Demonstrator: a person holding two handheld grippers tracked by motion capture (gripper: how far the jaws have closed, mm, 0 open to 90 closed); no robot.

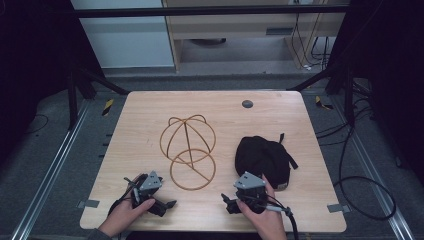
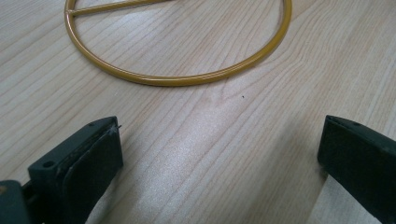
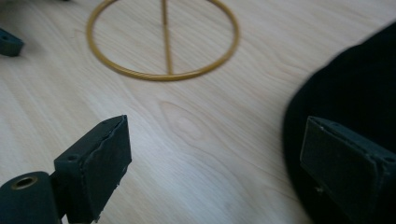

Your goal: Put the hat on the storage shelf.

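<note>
Black cap (image 1: 263, 159) lying slumped on the wooden table (image 1: 140, 115), right of centre, near side; flat on the wood, not on anything. Gold wire hat stand (image 1: 188, 145) upright at mid-table, left of the cap, its round base ring (image 1: 193, 169) toward the near edge, nothing on the dome. Cap and stand apart, not touching.

Left gripper (image 1: 167, 204) low over the near left of the table, jaws spread wide, bare wood between them; base ring (image 2: 177, 77) just beyond in the left gripper view. Right gripper (image 1: 226, 202) near centre-right, just beside the cap's near edge, jaws likewise spread, nothing pinched; one jaw in front of black fabric (image 3: 348, 88) in the right gripper view, contact not clear.

Judged: work at its very start. Nothing gripped, cap not lifted. Left to do, apparently: take hold of cap, carry across, seat it over the stand's dome.
</note>
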